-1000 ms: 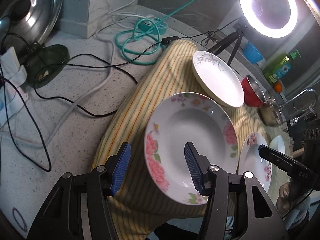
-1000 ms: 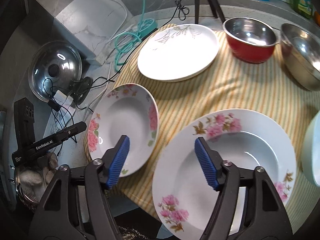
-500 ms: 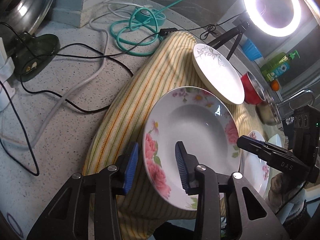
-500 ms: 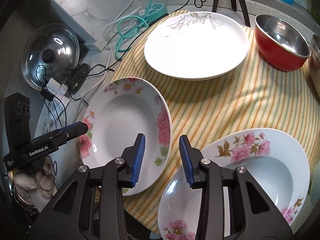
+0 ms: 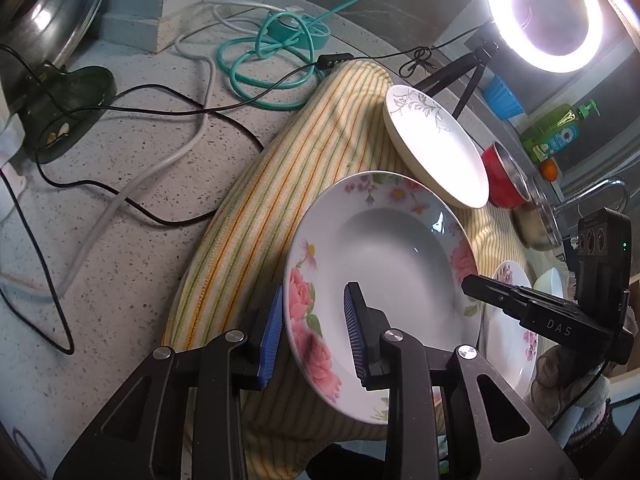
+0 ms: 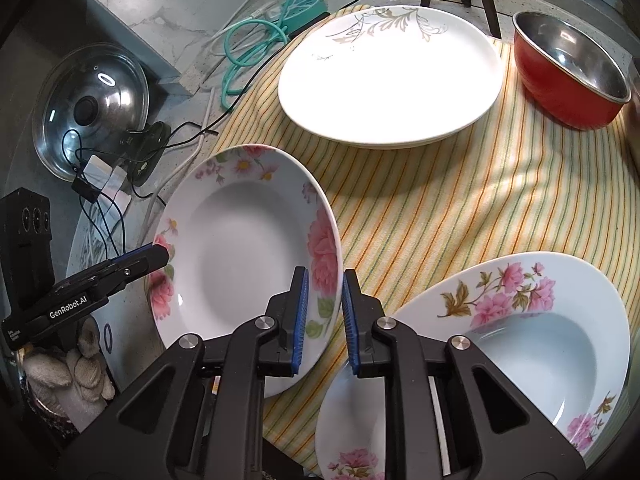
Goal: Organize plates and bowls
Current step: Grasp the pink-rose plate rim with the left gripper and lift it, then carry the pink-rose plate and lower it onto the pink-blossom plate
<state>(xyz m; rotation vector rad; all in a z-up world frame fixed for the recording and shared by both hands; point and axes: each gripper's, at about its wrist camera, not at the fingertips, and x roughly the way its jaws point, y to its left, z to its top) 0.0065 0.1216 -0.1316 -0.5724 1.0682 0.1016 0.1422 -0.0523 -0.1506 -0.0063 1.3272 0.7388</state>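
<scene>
Striped cloth (image 6: 460, 200) covers your counter, and the rose plate (image 6: 248, 248) sits at its near left corner. Your left gripper (image 5: 312, 336) and right gripper (image 6: 324, 316) are closing on its opposite rims. It is stiff, slippery and breakable, so pinch only the flat rim.

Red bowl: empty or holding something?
Empty. The red bowl sits upright on the striped cloth, and its bare steel inside shows in the right wrist view.
</scene>
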